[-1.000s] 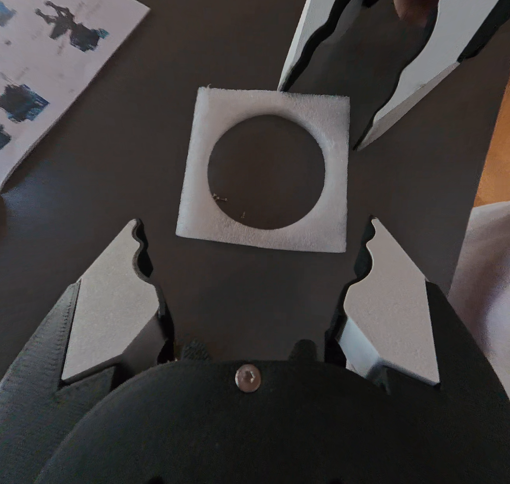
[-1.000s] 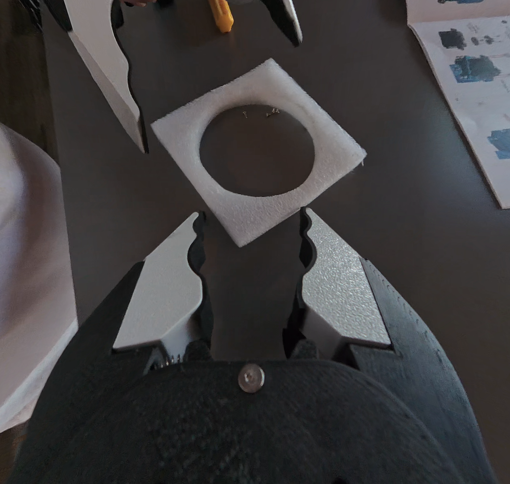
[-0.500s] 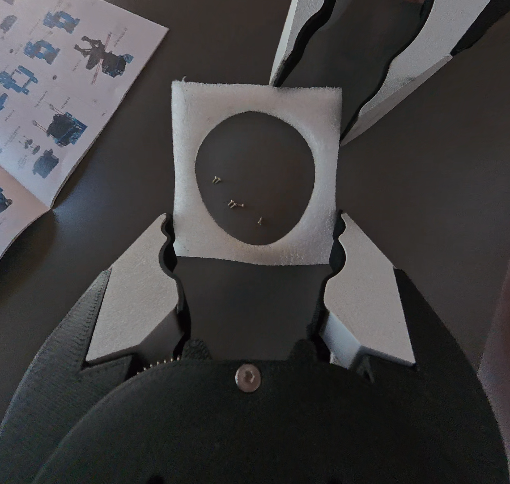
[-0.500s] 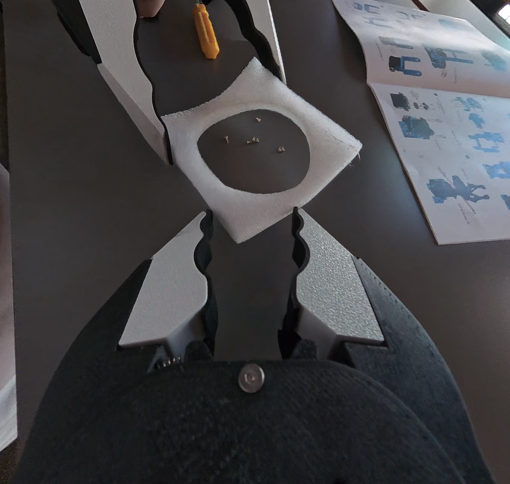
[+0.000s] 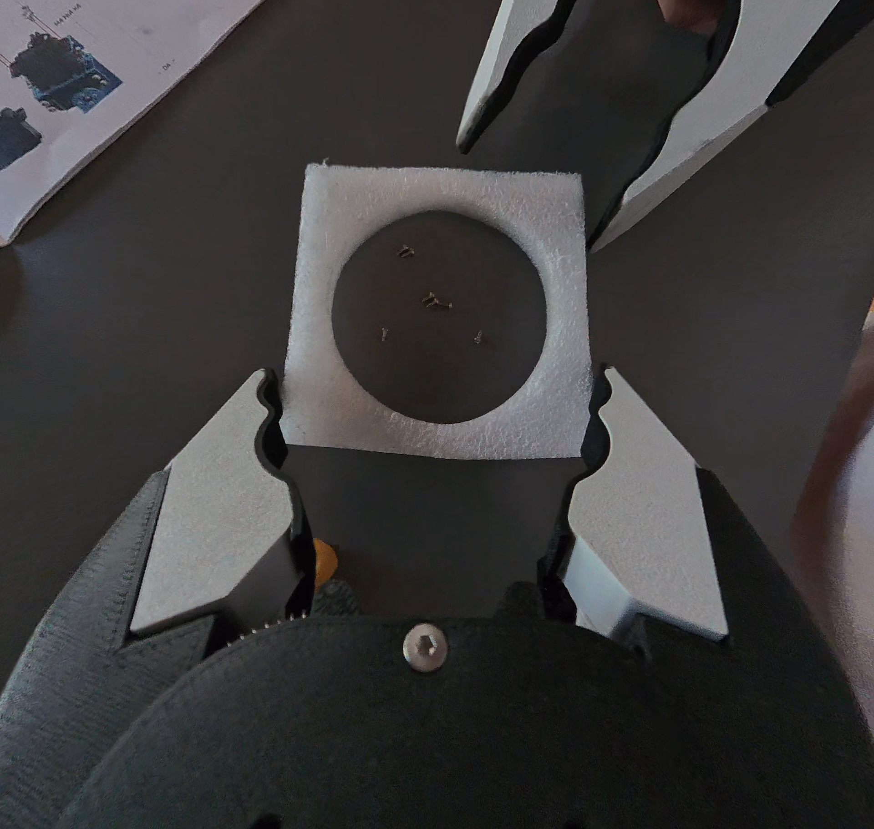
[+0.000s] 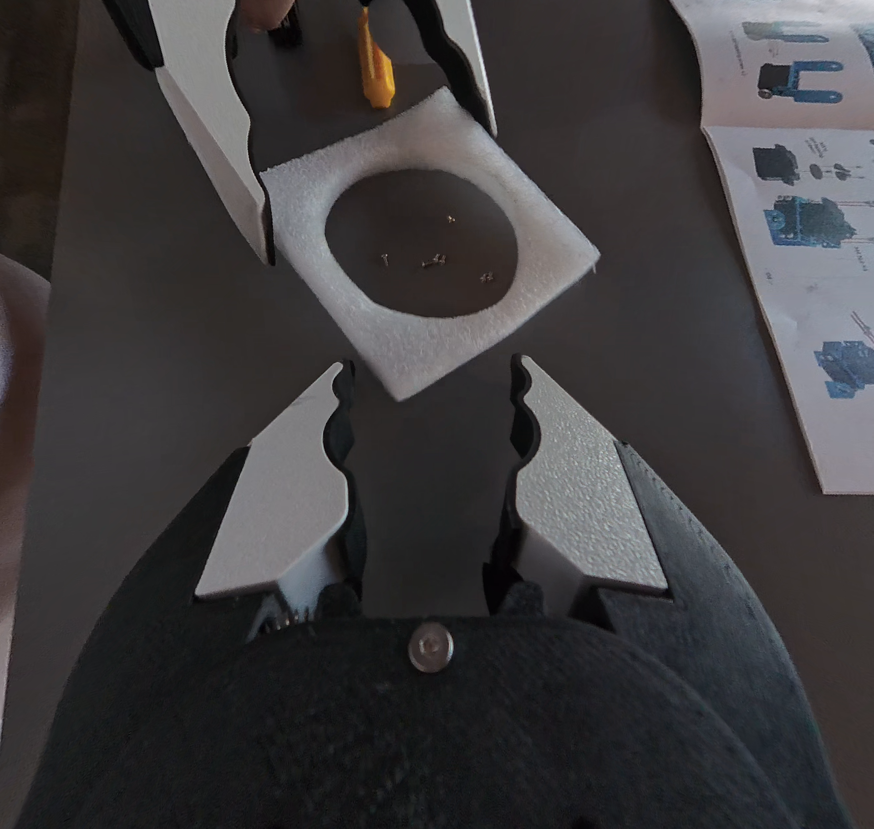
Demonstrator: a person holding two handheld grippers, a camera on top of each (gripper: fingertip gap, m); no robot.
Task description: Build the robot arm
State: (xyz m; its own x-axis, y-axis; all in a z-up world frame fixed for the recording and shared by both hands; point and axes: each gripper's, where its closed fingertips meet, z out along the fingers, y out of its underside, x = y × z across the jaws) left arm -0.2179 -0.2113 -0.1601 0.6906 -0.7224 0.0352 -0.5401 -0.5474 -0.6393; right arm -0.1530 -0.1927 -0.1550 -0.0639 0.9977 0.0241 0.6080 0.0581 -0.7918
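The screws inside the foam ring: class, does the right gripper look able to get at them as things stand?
Probably yes. The right gripper is open just short of the foam ring's near corner, and the screws lie uncovered on the table; only the low foam rim stands between.

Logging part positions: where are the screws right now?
The screws lie loose on the dark table inside the round hole of the white foam square, between the left gripper and right gripper.

a white foam square (image 5: 437,433) with a big round hole lies flat on the dark table (image 5: 189,239). a few tiny screws (image 5: 435,301) sit inside the hole.
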